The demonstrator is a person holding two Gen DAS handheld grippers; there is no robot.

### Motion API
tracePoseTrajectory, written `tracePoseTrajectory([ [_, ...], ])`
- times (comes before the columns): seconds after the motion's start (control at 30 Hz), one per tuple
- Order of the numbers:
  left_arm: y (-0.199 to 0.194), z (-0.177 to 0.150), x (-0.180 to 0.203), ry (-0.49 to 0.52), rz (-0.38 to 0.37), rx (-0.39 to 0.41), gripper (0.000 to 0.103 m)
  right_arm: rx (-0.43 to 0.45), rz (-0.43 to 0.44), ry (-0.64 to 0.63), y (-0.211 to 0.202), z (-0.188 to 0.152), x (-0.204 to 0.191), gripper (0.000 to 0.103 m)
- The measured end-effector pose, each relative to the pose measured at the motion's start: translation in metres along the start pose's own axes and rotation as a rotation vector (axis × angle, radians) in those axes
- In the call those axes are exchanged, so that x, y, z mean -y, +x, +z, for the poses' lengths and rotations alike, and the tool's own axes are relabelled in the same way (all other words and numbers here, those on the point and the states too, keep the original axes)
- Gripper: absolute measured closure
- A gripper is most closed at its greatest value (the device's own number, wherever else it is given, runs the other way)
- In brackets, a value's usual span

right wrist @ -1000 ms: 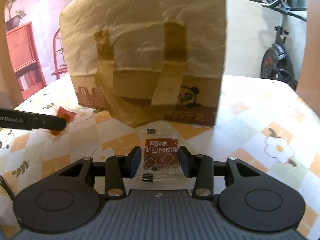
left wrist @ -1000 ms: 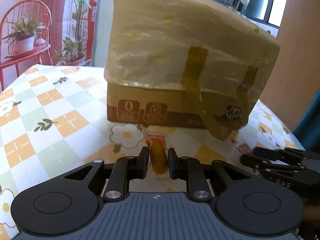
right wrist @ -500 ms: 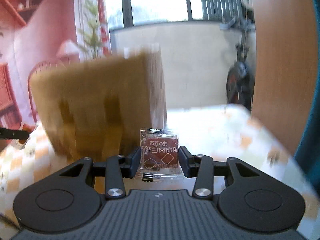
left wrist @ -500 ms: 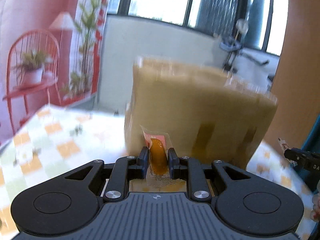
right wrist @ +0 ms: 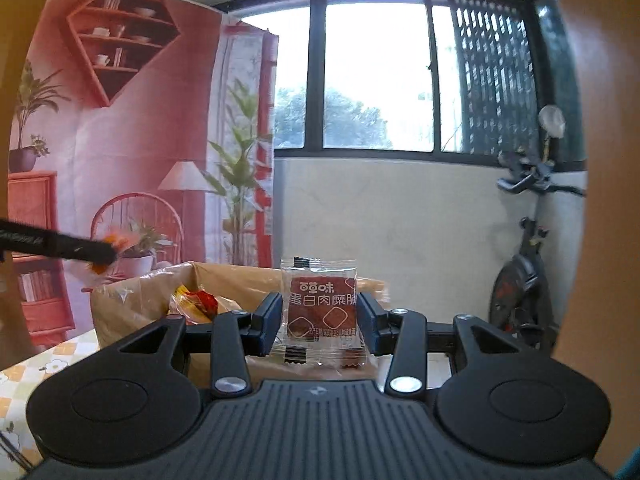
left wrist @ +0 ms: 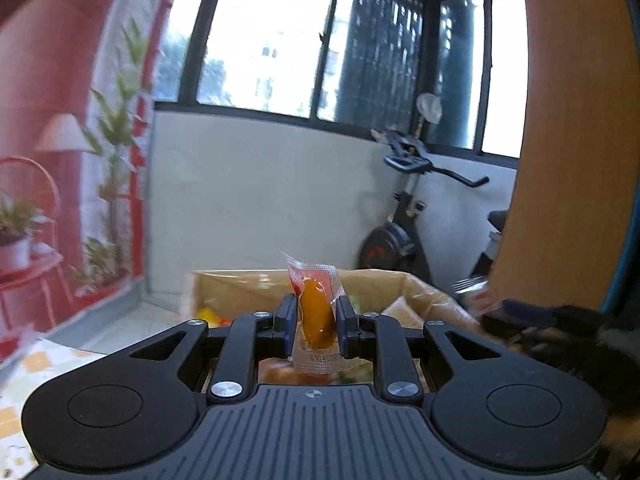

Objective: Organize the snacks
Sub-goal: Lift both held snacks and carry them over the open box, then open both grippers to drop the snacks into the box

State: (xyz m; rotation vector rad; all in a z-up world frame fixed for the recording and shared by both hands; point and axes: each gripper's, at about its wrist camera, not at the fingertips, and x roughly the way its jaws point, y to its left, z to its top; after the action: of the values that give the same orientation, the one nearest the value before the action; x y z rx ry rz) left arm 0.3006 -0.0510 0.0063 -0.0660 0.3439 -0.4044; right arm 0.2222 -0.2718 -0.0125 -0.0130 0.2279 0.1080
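Note:
My left gripper is shut on a small clear packet with an orange snack and holds it level with the open top of the brown paper-lined box. My right gripper is shut on a clear packet with a brown-red meat snack, held just above the same box. Inside the box I see other snack packets. The left gripper's fingers with the orange packet show at the left of the right wrist view. The right gripper shows blurred at the right of the left wrist view.
The box stands on a table with a checked flower cloth. An exercise bike stands behind by the white wall under the windows. A wooden panel rises at the right. A red printed backdrop hangs at the left.
Both grippers have risen from the tabletop, each with its packet, from in front of the box's side to the level of its open top.

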Motion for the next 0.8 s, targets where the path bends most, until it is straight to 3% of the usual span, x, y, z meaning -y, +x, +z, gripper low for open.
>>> tracePoseTrajectory([
  [0.27,0.06,-0.006,0.019,0.039,-0.048,-0.102,0.081,-0.1,-0.022,-0.021,0.054,-0.009,-0.01,0.058],
  [0.3,0.063,-0.007,0.019,0.045,-0.047,-0.107,0.077,-0.114,-0.025,-0.014,0.057,-0.01,-0.008,0.057],
  [0.33,0.065,-0.009,0.019,0.053,-0.036,-0.112,0.06,-0.124,-0.021,-0.007,0.059,-0.012,-0.007,0.054],
  [0.4,0.061,-0.01,0.012,0.055,-0.012,-0.104,0.037,-0.135,-0.03,-0.011,0.061,-0.012,-0.006,0.052],
  [0.47,0.053,-0.01,0.005,0.051,-0.008,-0.09,0.035,-0.129,-0.039,-0.02,0.054,-0.012,-0.005,0.042],
  [0.57,0.044,-0.006,-0.004,0.041,-0.004,-0.106,0.03,-0.113,-0.054,-0.015,0.047,-0.01,-0.002,0.04],
  [0.67,0.031,-0.004,-0.007,0.039,0.008,-0.098,0.015,-0.108,-0.071,0.004,0.041,-0.007,0.001,0.035],
  [0.8,0.014,0.0,-0.003,0.075,0.057,-0.081,0.012,-0.098,-0.081,0.026,0.029,0.0,0.0,0.021],
])
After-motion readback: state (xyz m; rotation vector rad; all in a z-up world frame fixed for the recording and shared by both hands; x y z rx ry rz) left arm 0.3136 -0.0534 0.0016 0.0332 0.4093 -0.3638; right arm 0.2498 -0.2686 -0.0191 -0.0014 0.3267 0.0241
